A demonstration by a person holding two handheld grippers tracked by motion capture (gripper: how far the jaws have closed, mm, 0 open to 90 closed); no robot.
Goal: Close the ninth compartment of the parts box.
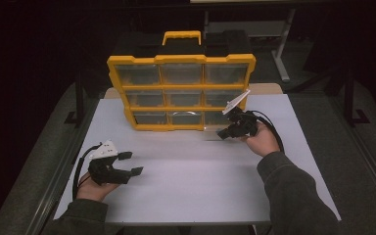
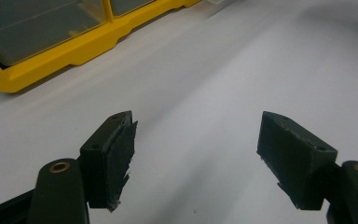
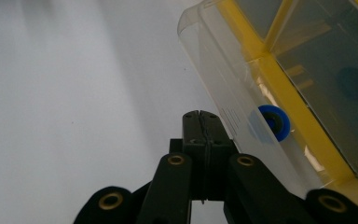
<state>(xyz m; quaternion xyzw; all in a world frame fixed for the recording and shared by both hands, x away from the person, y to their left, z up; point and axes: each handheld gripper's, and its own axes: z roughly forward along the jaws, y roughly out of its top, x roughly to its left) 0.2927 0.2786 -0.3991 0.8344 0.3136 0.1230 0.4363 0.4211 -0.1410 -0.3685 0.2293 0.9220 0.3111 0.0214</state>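
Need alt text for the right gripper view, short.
The right gripper has its black fingers pressed together beside a clear plastic drawer pulled partway out of a yellow organizer. A small blue ring shows through the drawer's clear wall. The rest is bare white table.
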